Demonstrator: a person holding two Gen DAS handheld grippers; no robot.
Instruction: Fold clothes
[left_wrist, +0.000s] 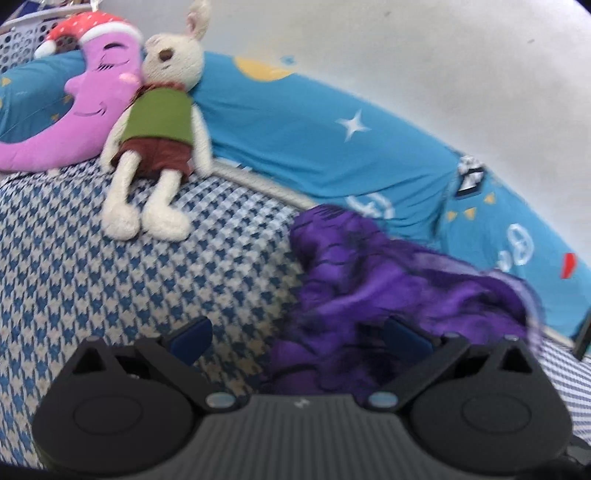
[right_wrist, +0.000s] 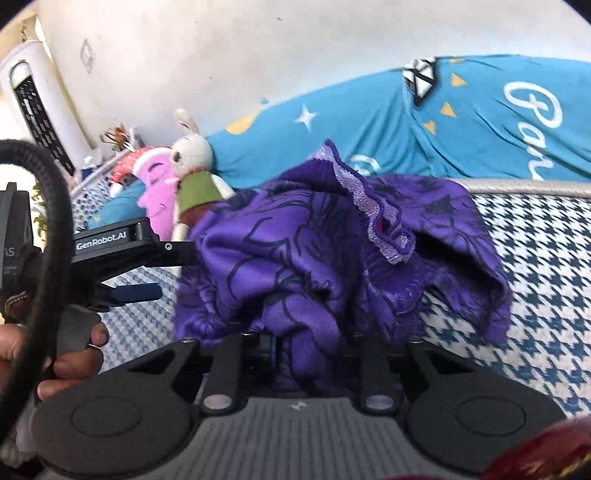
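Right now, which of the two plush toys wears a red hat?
The purple moon plush; the white rabbit plush beside it wears a green vest, no hat.

Left gripper jaws spread wide, nothing between them. Crumpled purple garment lies on the houndstooth bed cover; the right blue pad sits at the garment's near edge, contact unclear through blur. Left pad over bare cover beside the garment. Beyond the garment: rabbit toy leaning on pink moon plush, blue star-print bedding behind.
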